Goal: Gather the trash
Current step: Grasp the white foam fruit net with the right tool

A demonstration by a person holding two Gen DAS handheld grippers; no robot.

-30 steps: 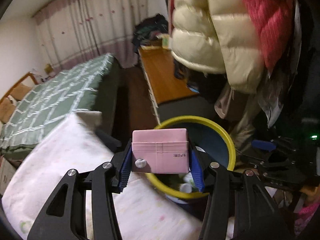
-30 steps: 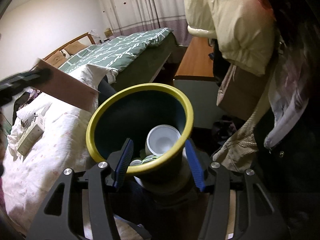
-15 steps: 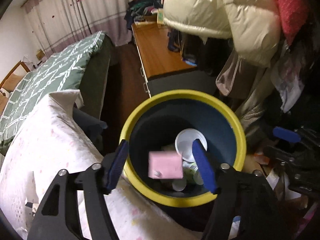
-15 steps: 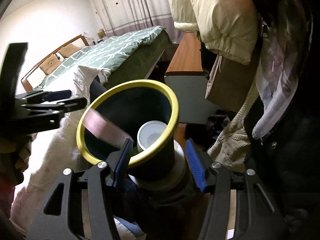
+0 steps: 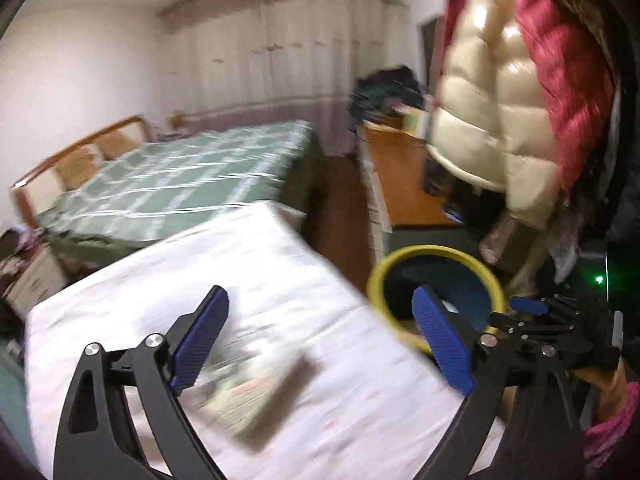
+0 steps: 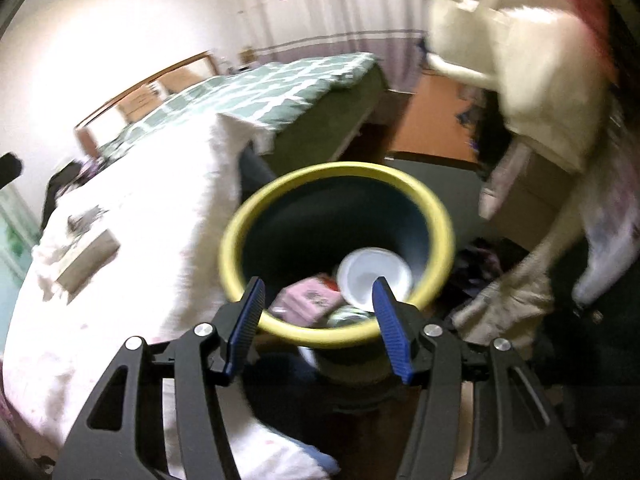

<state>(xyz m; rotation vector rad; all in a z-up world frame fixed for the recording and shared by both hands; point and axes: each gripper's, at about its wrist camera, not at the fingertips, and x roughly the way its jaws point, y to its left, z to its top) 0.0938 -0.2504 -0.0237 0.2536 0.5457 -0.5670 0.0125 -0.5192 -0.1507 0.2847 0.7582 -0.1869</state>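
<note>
Pink box (image 6: 306, 298) now lies in bin (image 6: 436, 216); left tool (image 5: 320, 344) opening, emptied

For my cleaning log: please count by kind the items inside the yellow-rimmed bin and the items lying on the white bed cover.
Pink box, in the bin: 1
White round container, in the bin: 1
Greenish blurred item, in the bin: 1
Flat box, on the white cover: 1
Total: 4

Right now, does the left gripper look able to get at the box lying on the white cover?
Probably yes. The left gripper has nothing between its opening jaws, and the box lies just ahead of it on the white cover with nothing over it. The picture is blurred, so the gap is uncertain.
</note>
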